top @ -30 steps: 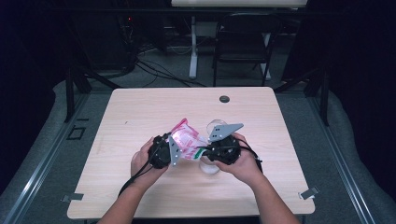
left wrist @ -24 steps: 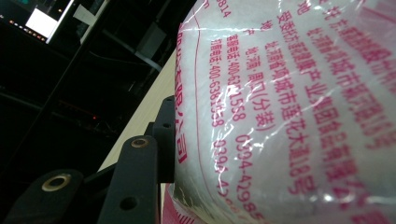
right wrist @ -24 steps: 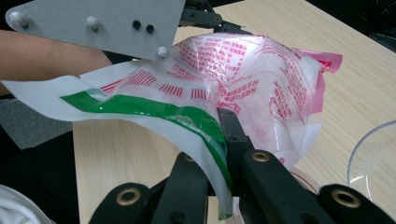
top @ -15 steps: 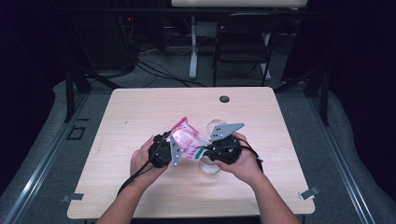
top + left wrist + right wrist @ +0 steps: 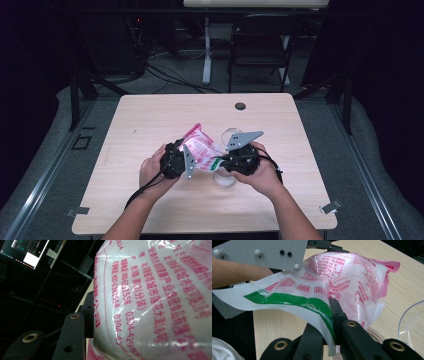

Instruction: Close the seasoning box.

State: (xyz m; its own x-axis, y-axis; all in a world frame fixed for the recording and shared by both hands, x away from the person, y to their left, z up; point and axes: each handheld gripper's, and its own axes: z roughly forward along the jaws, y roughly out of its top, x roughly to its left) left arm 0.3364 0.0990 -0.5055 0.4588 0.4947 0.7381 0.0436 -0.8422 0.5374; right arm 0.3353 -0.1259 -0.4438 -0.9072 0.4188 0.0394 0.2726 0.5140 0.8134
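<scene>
Above the middle of the wooden table [image 5: 150, 125], a little nearer to the person than its centre, the two grippers hold a plastic bag [image 5: 202, 147] with pink print between them, lifted off the surface. Inside the bag I see a white powder or fine grain, and its top edge carries a green strip [image 5: 287, 300].

On the left side of the bag is the left gripper [image 5: 176, 161]. Its own view shows one black jaw pressed flat against the bag's wall, so it seems to be clamped on the bag, though the second jaw is hidden behind the plastic. On the right side of the bag, the right gripper [image 5: 332, 315] has its jaws closed tight on the green strip — the plastic folds sharply where they pinch it.

Just beyond the bag stands a clear bowl [image 5: 231, 135], and under the bag's right end lies a small clear dish or lid [image 5: 223, 179]; I cannot tell which.

I judge that the step in hand is opening the bag's mouth, probably for pouring. To do it well, the left gripper should keep the body of the bag steady and upright, while the right one pulls the strip slowly and evenly — a sudden pull can tear the thin film and spill the content on the table.
</scene>
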